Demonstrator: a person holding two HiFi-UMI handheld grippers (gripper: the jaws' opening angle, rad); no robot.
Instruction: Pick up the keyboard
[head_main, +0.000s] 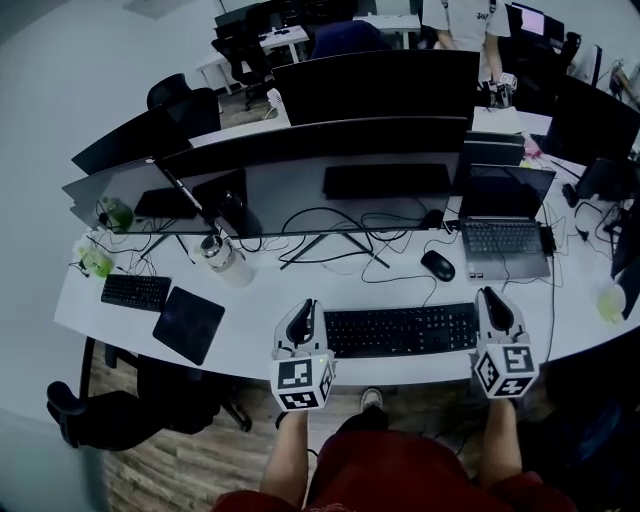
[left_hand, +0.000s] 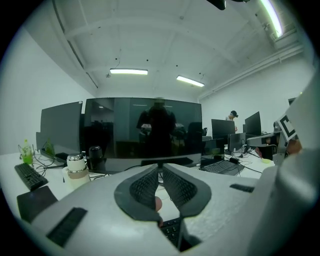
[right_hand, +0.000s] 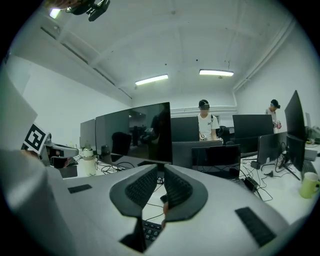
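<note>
- Risking a missed grip: left tongs (head_main: 305, 315) pressed together, right tongs (head_main: 493, 305) all but together, nothing between either pair; no room for an edge unless spread first
- Tipping or sliding off the front of the white worktop (head_main: 250, 330) if clamped at one end only; snagging its cable too
- Lying flat between both tongs: long black keyboard (head_main: 400, 330), left pair just beside its left end, right pair beside its right end; touching or not, cannot tell

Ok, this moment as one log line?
left gripper: shut, empty, beside keyboard left end | right gripper: empty, right end | keyboard: on desk
</note>
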